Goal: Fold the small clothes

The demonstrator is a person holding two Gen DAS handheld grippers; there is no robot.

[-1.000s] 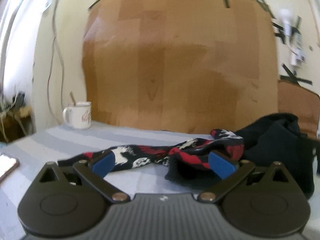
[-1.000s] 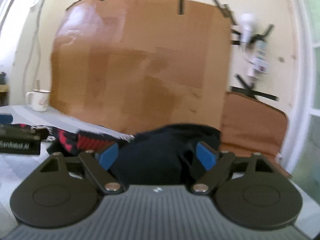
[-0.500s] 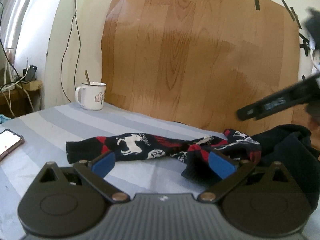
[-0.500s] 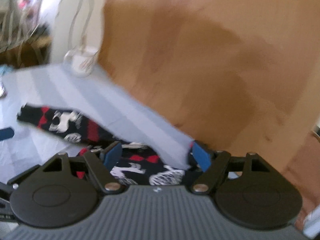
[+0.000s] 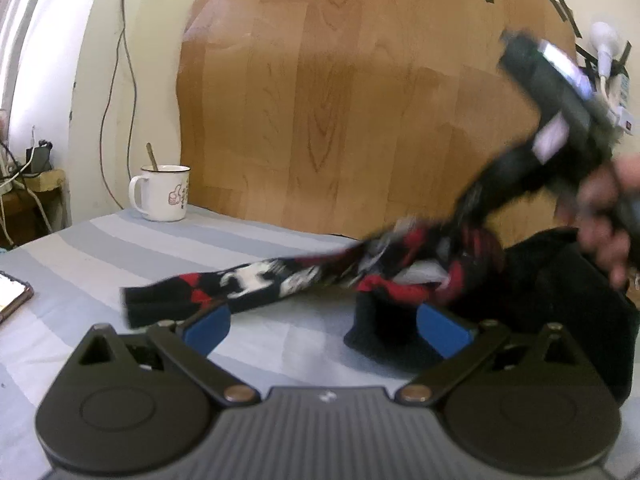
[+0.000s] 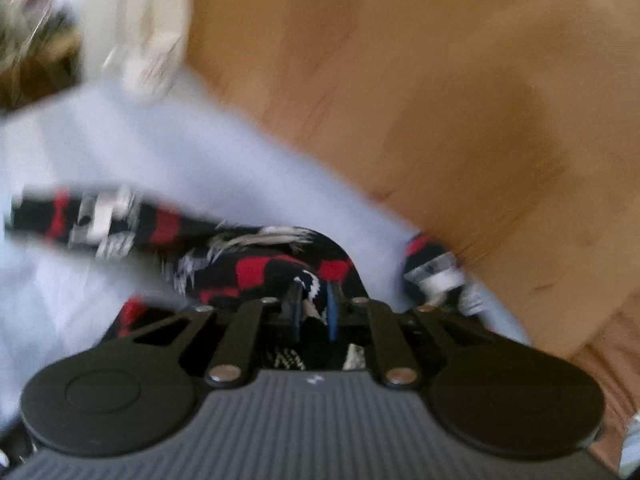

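Right gripper [image 6: 313,307] pinched the patterned sock [image 5: 256,286] at one end, rest draped limp on the striped desk [image 5: 100,256]; left gripper [image 5: 326,326] spread, empty; light, floppy, best held by its ends.

We are in a home, likely a lived-in room. A striped light-blue cloth [image 5: 100,248] covers the surface, and a white enamel mug [image 5: 164,194] with a spoon stands on it. A wood-grain sheet [image 5: 360,100] is taped to the cream wall, loose cables [image 5: 116,92] hang beside it, and a phone [image 5: 12,294] lies at the edge.
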